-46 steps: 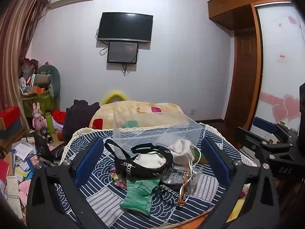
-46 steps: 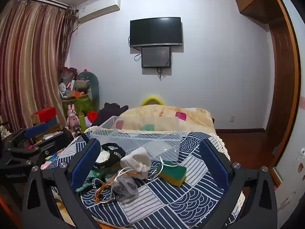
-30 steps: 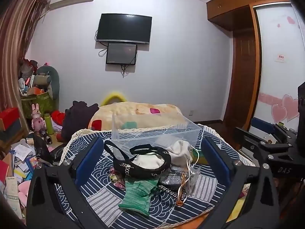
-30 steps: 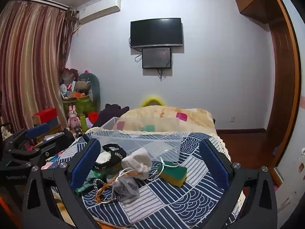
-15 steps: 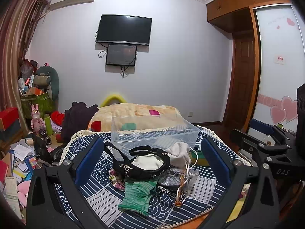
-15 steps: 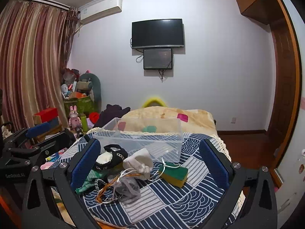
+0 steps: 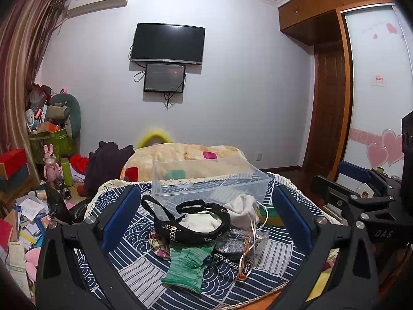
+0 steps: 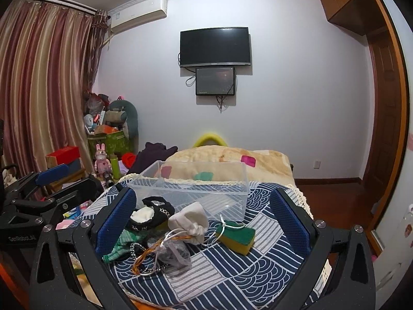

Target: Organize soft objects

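A heap of soft things lies on a table with a blue patterned cloth: a green knitted glove, a black strappy bag holding white cloth, a white drawstring pouch, a grey mesh pouch and a green-yellow sponge. A clear plastic bin stands empty behind them. My left gripper is open, held back above the heap. My right gripper is open, also held back, to the right of the left one.
Behind the table is a bed with a beige blanket and dark clothes. Clutter, boxes and toys fill the floor at left. A wooden door and wardrobe stand on the right.
Both cameras have risen and pulled back slightly, so the heap and bin sit a little lower in view. Nothing on the table has moved; both grippers stay open.
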A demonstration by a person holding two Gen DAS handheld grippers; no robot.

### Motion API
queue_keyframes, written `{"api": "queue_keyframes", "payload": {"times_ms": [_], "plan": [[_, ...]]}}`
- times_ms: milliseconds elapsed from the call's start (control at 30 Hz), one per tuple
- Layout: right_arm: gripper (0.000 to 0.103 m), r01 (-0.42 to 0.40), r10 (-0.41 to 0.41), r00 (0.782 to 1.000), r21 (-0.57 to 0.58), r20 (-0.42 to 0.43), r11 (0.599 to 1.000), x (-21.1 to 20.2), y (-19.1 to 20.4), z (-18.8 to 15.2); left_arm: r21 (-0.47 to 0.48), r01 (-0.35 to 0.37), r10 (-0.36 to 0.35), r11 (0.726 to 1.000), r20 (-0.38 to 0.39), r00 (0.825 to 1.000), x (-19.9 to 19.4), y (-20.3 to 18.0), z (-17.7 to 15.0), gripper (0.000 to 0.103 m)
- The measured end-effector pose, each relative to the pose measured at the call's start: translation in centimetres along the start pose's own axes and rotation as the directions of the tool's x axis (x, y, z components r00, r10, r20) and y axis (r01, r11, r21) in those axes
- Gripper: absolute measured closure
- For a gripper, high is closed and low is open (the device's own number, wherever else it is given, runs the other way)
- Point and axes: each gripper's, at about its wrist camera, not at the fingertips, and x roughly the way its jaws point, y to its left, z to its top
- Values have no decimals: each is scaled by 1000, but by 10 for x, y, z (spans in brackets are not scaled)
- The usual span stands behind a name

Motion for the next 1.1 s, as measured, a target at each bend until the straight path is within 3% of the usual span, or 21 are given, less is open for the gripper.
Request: {"api": "queue_keyframes", "payload": {"times_ms": [1100], "plan": [[0,-4,4,1000,0,5,1000,0,-1,-2,1,-2,2,1000,-2,1000,1,0,0,0]]}}
